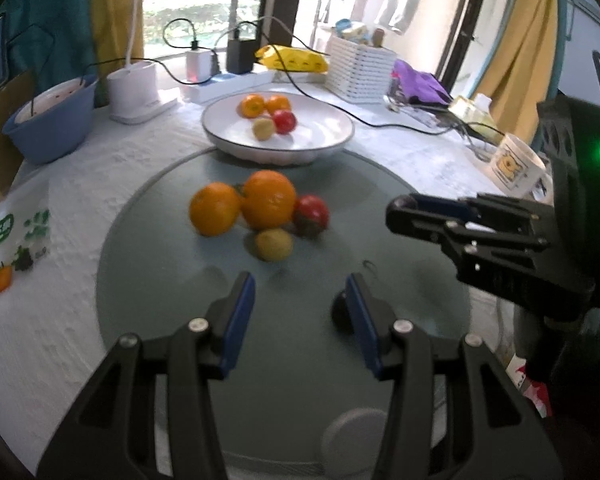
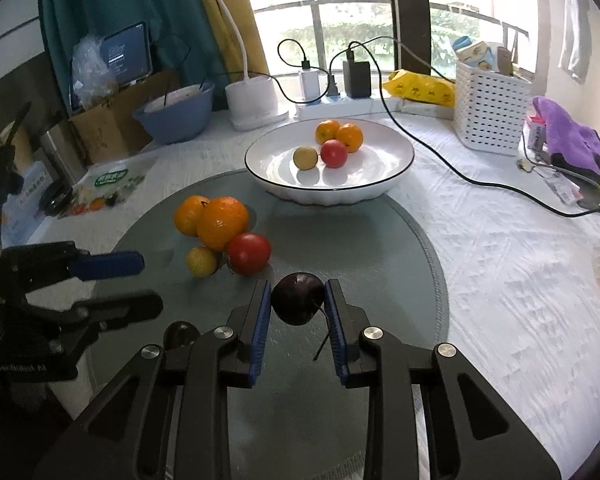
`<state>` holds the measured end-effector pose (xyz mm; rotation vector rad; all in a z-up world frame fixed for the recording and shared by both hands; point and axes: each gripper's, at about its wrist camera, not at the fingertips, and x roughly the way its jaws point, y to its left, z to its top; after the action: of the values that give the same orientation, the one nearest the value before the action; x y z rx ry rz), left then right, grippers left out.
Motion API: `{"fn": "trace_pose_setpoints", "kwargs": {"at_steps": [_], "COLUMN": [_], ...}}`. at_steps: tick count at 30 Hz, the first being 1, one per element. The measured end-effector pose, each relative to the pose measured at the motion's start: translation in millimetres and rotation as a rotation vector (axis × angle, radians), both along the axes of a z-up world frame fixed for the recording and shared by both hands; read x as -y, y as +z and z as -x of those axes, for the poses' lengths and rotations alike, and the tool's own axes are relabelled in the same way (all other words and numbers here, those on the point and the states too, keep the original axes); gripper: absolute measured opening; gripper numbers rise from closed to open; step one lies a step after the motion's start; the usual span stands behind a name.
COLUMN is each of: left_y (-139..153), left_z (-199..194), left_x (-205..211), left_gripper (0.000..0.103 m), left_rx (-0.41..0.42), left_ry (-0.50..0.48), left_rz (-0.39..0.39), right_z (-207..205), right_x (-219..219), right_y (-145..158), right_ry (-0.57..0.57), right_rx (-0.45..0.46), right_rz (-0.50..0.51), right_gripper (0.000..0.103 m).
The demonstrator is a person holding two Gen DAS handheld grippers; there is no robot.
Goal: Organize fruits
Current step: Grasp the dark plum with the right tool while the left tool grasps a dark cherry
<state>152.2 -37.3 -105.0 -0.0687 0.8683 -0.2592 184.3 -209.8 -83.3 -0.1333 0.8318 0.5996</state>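
Note:
In the right wrist view my right gripper (image 2: 298,304) is shut on a dark purple plum (image 2: 298,298), its stem hanging below, just above the round glass turntable (image 2: 360,240). A second dark plum (image 2: 180,332) lies to the left, partly hidden behind a finger. Two oranges (image 2: 220,222), a red fruit (image 2: 249,253) and a small yellow fruit (image 2: 201,261) cluster on the glass. The white bowl (image 2: 380,184) behind holds two oranges, a red fruit and a yellow one. My left gripper (image 1: 302,320) is open and empty, short of the cluster (image 1: 268,200).
Along the back stand a blue basin (image 2: 176,116), a lamp base (image 2: 252,100), a power strip with chargers (image 2: 340,100), a yellow packet (image 2: 420,88) and a white basket (image 2: 492,112). A black cable (image 2: 480,180) crosses the white cloth. A mug (image 1: 516,168) sits at the right.

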Motion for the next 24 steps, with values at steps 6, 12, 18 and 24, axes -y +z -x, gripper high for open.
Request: {"fn": "trace_pose_setpoints", "kwargs": {"at_steps": [6,12,18,24], "left_y": [-3.8,-12.6,-22.8,-21.8], "left_z": [5.2,1.7,-3.9,-7.6], "left_x": [19.4,33.6,40.3,41.7], "left_gripper": [0.049,0.049,0.046,0.03], "left_rx": [-0.011,-0.03,-0.048,-0.056], "left_ry": [-0.066,-0.1,-0.117,-0.125], "left_rz": [-0.015,-0.059,-0.088,-0.095], "right_z": [7.1,9.9,8.8,7.9], "right_x": [10.0,20.9,30.7,31.5], "right_y": [-1.2,-1.8,-2.6,-3.3], "right_ry": [-0.014,-0.026,-0.042,-0.024], "right_rx": [0.003,0.005,0.005,0.004], "right_rz": [-0.015,-0.032,-0.051,-0.068], "right_gripper": [0.029,0.029,0.029,0.029]}}
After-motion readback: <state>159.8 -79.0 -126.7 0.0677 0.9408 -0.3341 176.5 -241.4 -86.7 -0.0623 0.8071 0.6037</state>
